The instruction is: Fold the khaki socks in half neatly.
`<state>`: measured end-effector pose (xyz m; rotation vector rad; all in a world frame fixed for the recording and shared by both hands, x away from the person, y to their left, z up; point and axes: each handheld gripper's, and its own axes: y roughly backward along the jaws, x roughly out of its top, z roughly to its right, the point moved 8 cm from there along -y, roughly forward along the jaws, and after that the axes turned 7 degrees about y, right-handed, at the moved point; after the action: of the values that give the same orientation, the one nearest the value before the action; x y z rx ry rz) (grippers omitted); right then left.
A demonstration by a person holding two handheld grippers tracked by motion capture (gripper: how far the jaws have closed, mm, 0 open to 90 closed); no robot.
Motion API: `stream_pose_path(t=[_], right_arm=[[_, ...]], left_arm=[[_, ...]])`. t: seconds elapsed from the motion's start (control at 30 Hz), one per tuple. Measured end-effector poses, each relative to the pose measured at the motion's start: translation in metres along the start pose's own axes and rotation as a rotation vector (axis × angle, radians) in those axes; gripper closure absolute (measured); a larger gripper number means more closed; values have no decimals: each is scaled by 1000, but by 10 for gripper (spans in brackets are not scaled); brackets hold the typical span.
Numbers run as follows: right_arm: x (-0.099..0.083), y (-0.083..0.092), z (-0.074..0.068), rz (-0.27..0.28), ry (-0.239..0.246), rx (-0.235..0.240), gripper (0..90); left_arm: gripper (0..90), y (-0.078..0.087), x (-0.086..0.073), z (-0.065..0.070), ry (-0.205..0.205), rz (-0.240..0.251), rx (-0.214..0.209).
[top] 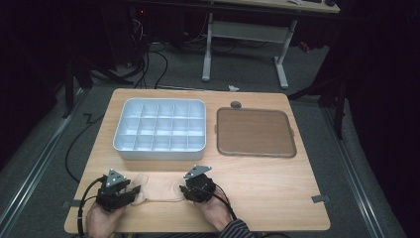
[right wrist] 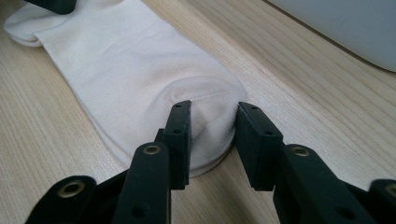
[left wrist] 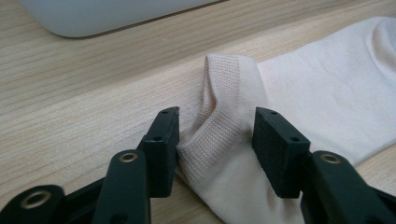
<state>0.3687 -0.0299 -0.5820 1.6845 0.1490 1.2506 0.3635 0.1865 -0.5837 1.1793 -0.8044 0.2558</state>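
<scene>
1. Straddling the ribbed cuff of a cream sock (left wrist: 299, 93), the left gripper (left wrist: 215, 140) stands part open; its left pad touches the bunched fabric.
2. Right gripper (right wrist: 212, 135) part open around the sock's toe, pads not pressing.
3. Sock lies flat on the bench (top: 277, 178) between both hands.
4. Beyond: compartment tray (top: 161, 130), brown board (top: 255, 132).

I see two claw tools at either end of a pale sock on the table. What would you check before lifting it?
1. Left gripper around the ribbed cuff: ok, cuff bunched between the jaws.
2. Right gripper around the toe end: ok, toe between the jaws.
3. Pads firmly pinching the sock: cannot tell.
4. Sock free of the compartment tray: ok, apart.
5. Sock flat between the ends: ok.
6. Brown tray unoccupied: ok.
</scene>
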Motion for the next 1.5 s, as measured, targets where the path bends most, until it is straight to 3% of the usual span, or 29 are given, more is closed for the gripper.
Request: stream_pose_path(t=[0.13, 0.2, 0.3, 0.47, 0.5, 0.63, 0.67, 0.7, 0.8, 0.87, 1.03, 1.23, 1.5], right_arm=[[0, 0, -1, -3, 18, 3, 713], [-1, 1, -3, 3, 24, 13, 776], [-3, 0, -4, 40, 2, 34, 812], [-3, 1, -4, 30, 12, 47, 826], [-4, 2, -3, 25, 20, 46, 831], [-5, 3, -3, 33, 16, 46, 839], [-4, 4, -3, 23, 25, 40, 840], [-5, 4, -3, 17, 30, 37, 841], [-7, 5, -1, 37, 7, 47, 844], [-7, 5, 0, 41, 3, 45, 845], [-7, 11, 2, 32, 27, 32, 846], [-9, 19, 9, 53, -4, 46, 846], [-18, 41, 22, 72, -9, 4, 846]], left_arm=[[581, 0, 0, 1, 0, 10, -2], [653, 0, -1, 2, 1, 18, -10], [702, 1, -2, 6, 19, 15, -27], [766, 0, -1, 6, 54, 13, -60], [772, 0, 0, 5, 60, -7, -72], [787, -1, 1, 8, 43, -3, -77], [789, -1, 0, 8, 51, 7, -88], [791, -1, 0, 7, 87, 8, -125], [795, -1, 1, 8, 85, -7, -137], [796, 5, 7, 13, 96, 14, -180], [798, 3, 9, 17, 96, 13, -195], [798, 4, 14, 26, 82, 16, -212], [798, 3, 27, 45, 39, 14, -230]])
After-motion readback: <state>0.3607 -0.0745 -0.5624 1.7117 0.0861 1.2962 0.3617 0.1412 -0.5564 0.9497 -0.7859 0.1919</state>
